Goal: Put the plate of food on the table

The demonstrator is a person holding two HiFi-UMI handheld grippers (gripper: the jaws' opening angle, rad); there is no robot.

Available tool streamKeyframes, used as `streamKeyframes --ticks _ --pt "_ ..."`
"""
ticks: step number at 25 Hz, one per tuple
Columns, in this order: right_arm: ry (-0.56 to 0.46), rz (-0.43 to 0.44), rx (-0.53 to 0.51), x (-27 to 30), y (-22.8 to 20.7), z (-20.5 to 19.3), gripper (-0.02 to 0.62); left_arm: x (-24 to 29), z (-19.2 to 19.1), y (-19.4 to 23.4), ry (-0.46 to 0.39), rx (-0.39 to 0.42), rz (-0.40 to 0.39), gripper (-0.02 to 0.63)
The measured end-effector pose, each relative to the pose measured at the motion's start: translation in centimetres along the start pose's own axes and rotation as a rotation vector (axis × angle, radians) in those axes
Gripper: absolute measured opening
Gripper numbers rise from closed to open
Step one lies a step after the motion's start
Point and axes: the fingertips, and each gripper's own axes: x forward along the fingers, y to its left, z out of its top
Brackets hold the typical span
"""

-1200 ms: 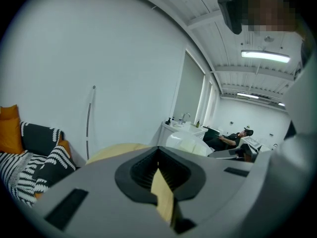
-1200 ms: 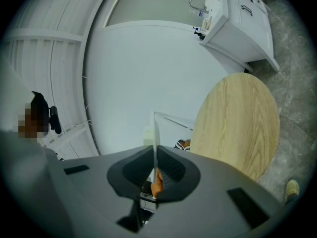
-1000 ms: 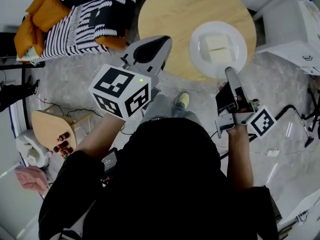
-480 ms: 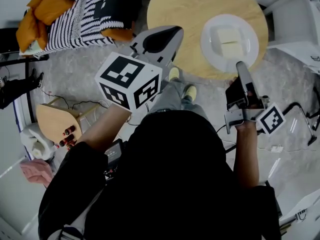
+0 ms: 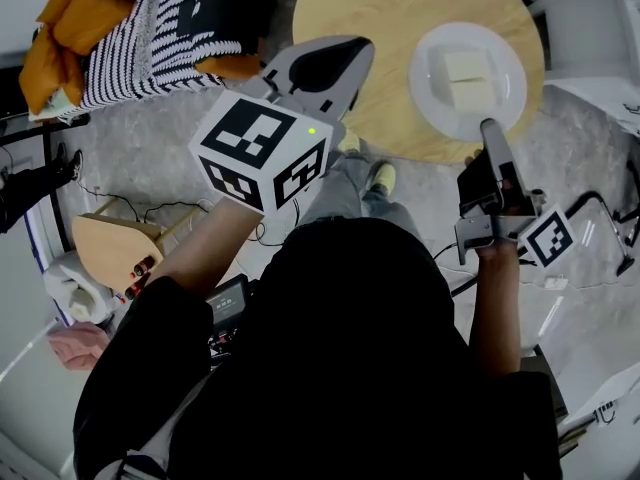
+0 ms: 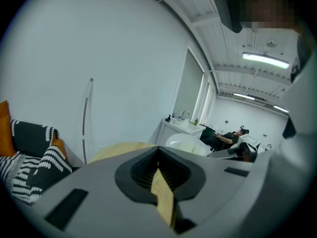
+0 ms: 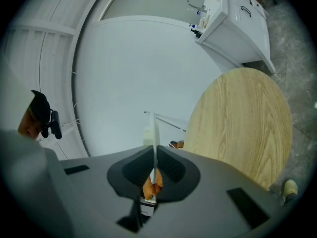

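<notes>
A white plate (image 5: 467,76) carrying pale blocks of food (image 5: 466,78) sits over the right part of the round wooden table (image 5: 370,18). My right gripper (image 5: 487,128) is shut on the plate's near rim. In the right gripper view the plate (image 7: 154,133) shows edge-on, pinched between the jaws of the right gripper (image 7: 153,170), with the table (image 7: 237,123) to its right. Whether the plate rests on the tabletop I cannot tell. My left gripper (image 5: 325,56) hangs at the table's near left edge, shut and holding nothing; in its own view the left gripper (image 6: 161,182) shows only a thin slit.
A couch with striped and orange cushions (image 5: 150,28) stands to the left of the table. A small wooden side table (image 5: 105,253) with bottles is on the floor at the left. A white cabinet (image 5: 590,28) stands at the right. Cables lie on the floor.
Both grippers have moved forward toward the table. The plate, still held by the right gripper, now lies farther in over the tabletop. The left gripper's tip now overlaps the table's edge.
</notes>
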Motion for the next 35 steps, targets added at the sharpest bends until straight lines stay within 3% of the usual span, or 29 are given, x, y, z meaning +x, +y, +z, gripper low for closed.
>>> streamKeyframes --ticks 14,35 --pt "-0.022 -0.066 0.012 -0.1 -1.3 0.0 0.021 0.3 -1.6 1.5 0.051 -0.032 0.003 0.008" --pt "-0.043 -0.138 0.084 -1.9 -4.6 -0.6 0.021 1.9 -5.2 -0.1 0.129 -0.09 -0.032 0.008"
